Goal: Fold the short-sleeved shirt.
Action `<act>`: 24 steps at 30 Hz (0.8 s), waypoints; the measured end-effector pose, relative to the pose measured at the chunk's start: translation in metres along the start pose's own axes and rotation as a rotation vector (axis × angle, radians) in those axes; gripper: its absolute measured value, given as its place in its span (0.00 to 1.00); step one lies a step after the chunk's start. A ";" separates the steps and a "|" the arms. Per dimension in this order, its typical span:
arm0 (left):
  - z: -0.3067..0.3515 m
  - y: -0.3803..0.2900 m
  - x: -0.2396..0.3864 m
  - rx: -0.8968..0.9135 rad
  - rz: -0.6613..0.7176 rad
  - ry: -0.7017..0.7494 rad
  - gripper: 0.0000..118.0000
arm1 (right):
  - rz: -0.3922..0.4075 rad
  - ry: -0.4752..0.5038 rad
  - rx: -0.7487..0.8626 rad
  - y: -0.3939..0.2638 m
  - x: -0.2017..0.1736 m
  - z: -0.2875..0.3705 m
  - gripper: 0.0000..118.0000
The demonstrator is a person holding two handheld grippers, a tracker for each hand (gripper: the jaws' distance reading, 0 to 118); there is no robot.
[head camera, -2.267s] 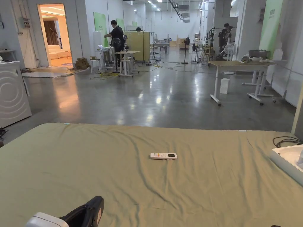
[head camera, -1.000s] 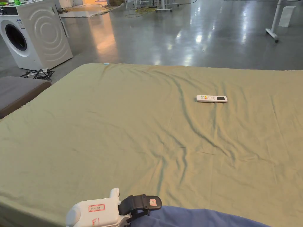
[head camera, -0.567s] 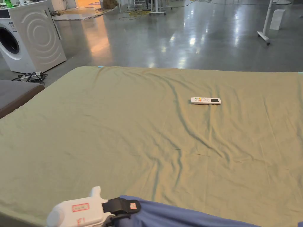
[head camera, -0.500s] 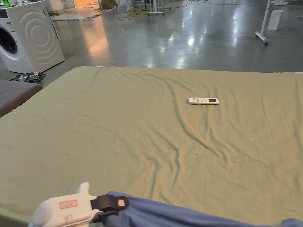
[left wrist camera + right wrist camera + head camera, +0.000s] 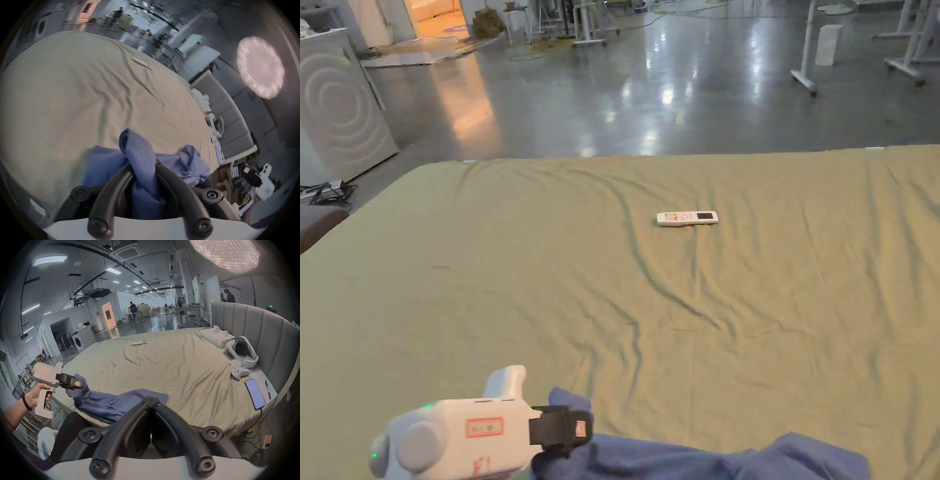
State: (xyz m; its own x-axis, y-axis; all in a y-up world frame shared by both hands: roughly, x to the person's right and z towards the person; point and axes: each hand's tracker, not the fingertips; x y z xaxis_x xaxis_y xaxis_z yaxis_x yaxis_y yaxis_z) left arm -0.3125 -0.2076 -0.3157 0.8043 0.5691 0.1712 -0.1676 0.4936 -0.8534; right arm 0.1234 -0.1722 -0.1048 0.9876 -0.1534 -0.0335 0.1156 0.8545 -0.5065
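The crumpled blue cotton short-sleeved shirt [image 5: 700, 459] stretches along the head view's bottom edge, its left end clamped in the left gripper [image 5: 562, 431] fingers; right gripper [image 5: 151, 400] fingers together, empty.

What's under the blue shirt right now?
The blue shirt lies bunched on the olive bedsheet at the bed's near edge, one hem pinched in the left claw. Whatever lies beneath the bunched cloth is covered.
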 end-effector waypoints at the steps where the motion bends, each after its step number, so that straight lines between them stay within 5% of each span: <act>1: -0.018 -0.008 0.016 -0.022 -0.022 -0.013 0.09 | 0.004 -0.008 -0.001 -0.001 0.002 0.004 0.00; 4: -0.067 -0.027 0.048 -0.087 -0.101 0.000 0.11 | 0.000 -0.030 -0.001 -0.006 0.011 0.013 0.00; 8: -0.097 -0.036 0.063 -0.096 -0.144 0.032 0.74 | -0.038 -0.065 -0.003 -0.012 0.027 0.022 0.00; 14: -0.022 -0.023 0.059 0.159 -0.044 -0.172 0.75 | -0.164 -0.060 -0.004 -0.023 0.046 0.023 0.00; 18: -0.013 -0.025 0.029 0.199 0.124 -0.150 0.63 | -0.215 -0.043 -0.001 -0.025 0.050 0.019 0.00; 19: -0.025 -0.028 0.021 0.157 0.148 -0.142 0.50 | -0.216 -0.040 0.000 -0.025 0.049 0.019 0.00; 20: -0.041 -0.031 0.014 0.109 0.191 -0.135 0.08 | -0.214 -0.038 -0.002 -0.025 0.048 0.019 0.00; 24: -0.105 -0.061 -0.006 -0.027 0.398 -0.271 0.04 | -0.172 -0.056 -0.016 -0.025 0.043 0.024 0.00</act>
State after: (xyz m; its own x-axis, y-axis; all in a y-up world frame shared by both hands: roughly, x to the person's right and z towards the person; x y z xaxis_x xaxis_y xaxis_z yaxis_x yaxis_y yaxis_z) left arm -0.2475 -0.3105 -0.3161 0.5028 0.8628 -0.0522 -0.4145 0.1876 -0.8905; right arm 0.1657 -0.1887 -0.0730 0.9578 -0.2685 0.1025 0.2821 0.8099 -0.5143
